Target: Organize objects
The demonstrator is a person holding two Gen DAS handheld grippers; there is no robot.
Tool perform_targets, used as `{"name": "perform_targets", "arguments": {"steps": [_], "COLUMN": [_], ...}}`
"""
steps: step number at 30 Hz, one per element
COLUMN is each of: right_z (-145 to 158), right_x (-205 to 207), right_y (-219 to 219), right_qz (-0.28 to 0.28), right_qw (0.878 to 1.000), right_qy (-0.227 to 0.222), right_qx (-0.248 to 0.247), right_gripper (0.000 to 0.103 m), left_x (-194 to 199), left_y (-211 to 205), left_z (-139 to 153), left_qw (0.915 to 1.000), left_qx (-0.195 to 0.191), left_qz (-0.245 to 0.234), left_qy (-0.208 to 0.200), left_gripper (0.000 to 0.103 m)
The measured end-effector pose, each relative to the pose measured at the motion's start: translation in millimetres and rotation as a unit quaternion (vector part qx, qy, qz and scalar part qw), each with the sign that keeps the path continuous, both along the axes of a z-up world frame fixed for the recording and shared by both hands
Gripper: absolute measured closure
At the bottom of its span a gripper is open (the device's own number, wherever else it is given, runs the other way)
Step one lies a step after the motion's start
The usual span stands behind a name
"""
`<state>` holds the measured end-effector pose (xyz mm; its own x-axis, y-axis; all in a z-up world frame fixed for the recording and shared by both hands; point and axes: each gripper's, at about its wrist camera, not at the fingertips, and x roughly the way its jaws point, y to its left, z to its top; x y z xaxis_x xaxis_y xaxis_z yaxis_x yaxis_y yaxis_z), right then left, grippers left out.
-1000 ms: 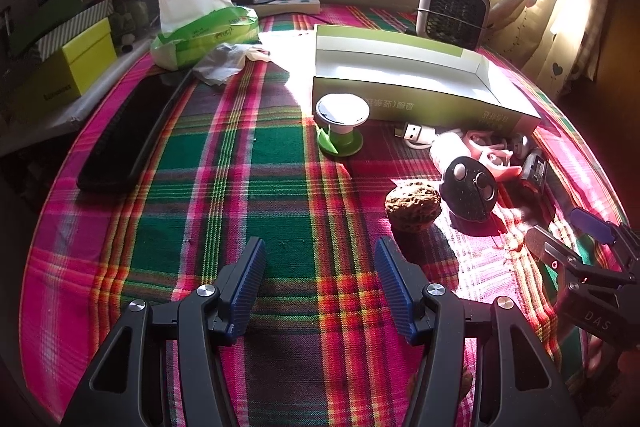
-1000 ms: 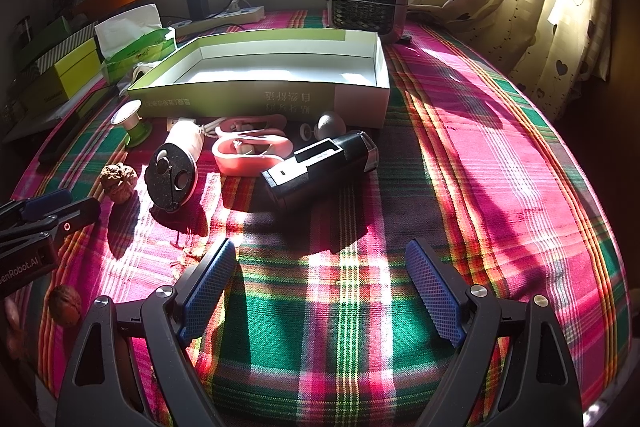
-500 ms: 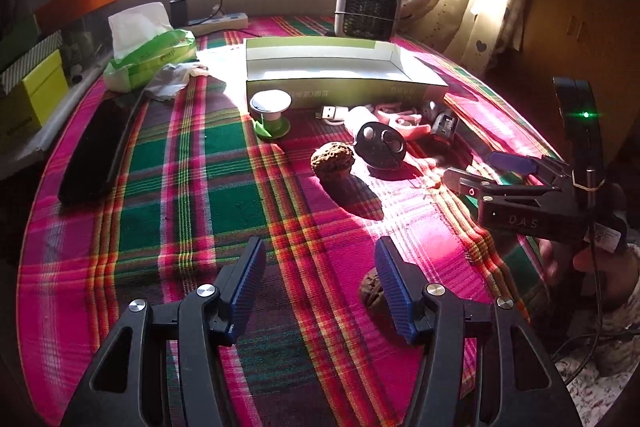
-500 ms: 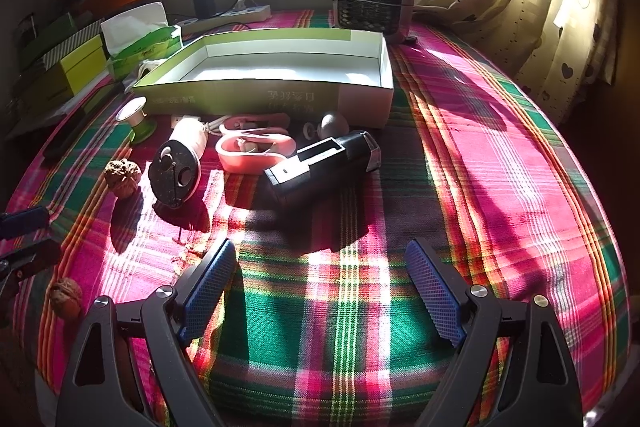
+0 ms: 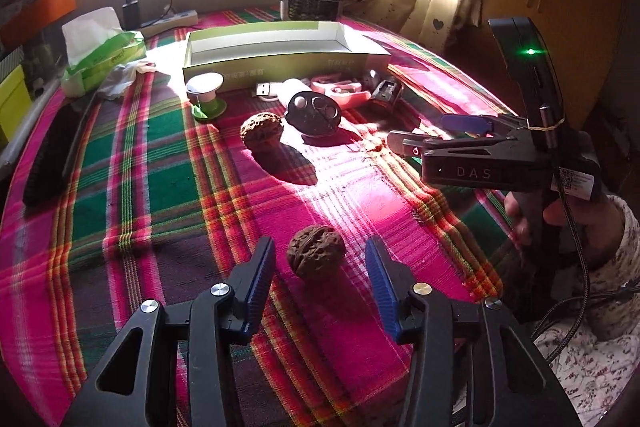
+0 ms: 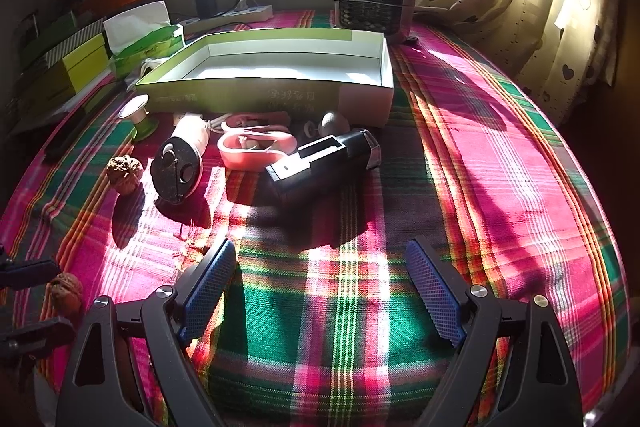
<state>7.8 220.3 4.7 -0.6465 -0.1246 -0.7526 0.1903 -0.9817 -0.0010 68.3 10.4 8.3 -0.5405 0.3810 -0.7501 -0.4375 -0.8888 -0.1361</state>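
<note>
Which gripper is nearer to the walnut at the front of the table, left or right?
Left. The left gripper is open with the near walnut between its fingers, not touching. The right gripper is open over bare cloth, off to the walnut's right.

We've got our right gripper (image 6: 318, 293) hanging wide open over the plaid tablecloth (image 6: 500, 163), nothing between the blue pads (image 6: 208, 287). Ahead lies a black flashlight (image 6: 324, 163), just beside it a pink clip thing (image 6: 256, 147), with the open green box (image 6: 280, 75) behind. One walnut (image 6: 125, 173) sits off left, another walnut (image 6: 66, 291) between the left gripper's fingers (image 6: 28, 271).
</note>
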Motion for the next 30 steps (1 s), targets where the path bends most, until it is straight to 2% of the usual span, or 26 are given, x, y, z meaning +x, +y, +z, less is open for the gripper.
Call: {"name": "perform_targets", "arguments": {"steps": [8, 17, 21, 25, 30], "right_z": [0, 2, 9, 17, 23], "right_x": [1, 1, 6, 9, 8], "right_y": [0, 0, -4, -20, -47], "right_qz": [0.001, 0.005, 0.024, 0.066, 0.115], "right_qw": [1.000, 1.000, 1.000, 0.997, 0.992], "right_qy": [0.000, -0.007, 0.014, 0.026, 0.032], "right_qx": [0.000, 0.002, -0.012, -0.030, -0.043], "right_gripper": [0.016, 0.016, 0.016, 0.016, 0.024], "left_x": [-2, -10, -17, -23, -29], "left_y": [2, -5, -14, -22, -35], "left_z": [-3, -3, -4, -5, -6], "left_qw": [0.9999, 0.9995, 0.9983, 0.9969, 0.9947], "left_qx": [-0.009, -0.001, -0.008, -0.009, -0.007], "left_qz": [0.006, 0.031, 0.057, 0.078, 0.103], "left_qy": [0.000, 0.001, 0.004, 0.006, 0.004], "left_gripper": [0.075, 0.075, 0.075, 0.075, 0.075]}}
